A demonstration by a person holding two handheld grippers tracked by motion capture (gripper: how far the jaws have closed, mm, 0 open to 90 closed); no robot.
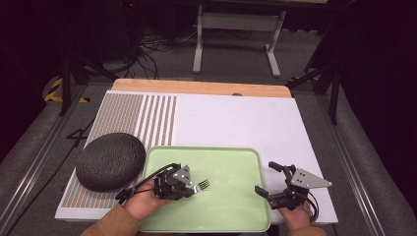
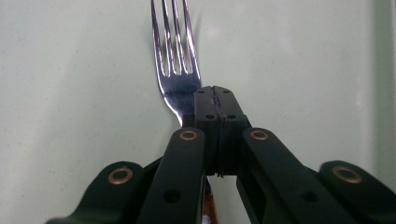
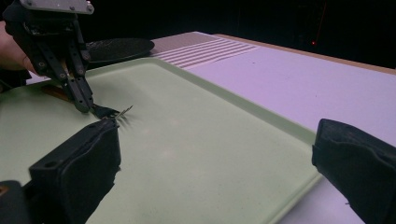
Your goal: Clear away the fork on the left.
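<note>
A metal fork [image 1: 202,185] lies on the pale green tray [image 1: 231,211], tines pointing right. My left gripper [image 1: 193,187] sits low over it with its jaws pressed together at the neck. In the left gripper view the fork [image 2: 173,56] runs in under the closed tips of my left gripper [image 2: 214,100], and a bit of brownish handle shows below them. The right gripper view has the left gripper [image 3: 88,106] touching the fork [image 3: 114,112] just behind the tines. My right gripper [image 1: 264,177] hovers at the tray's right edge with its jaws wide apart and nothing between them.
A dark round textured cushion [image 1: 111,161] rests left of the tray on a striped mat [image 1: 147,118]. White tabletop [image 1: 236,123] stretches beyond the tray to a wooden far edge. A table frame and cables stand on the floor behind.
</note>
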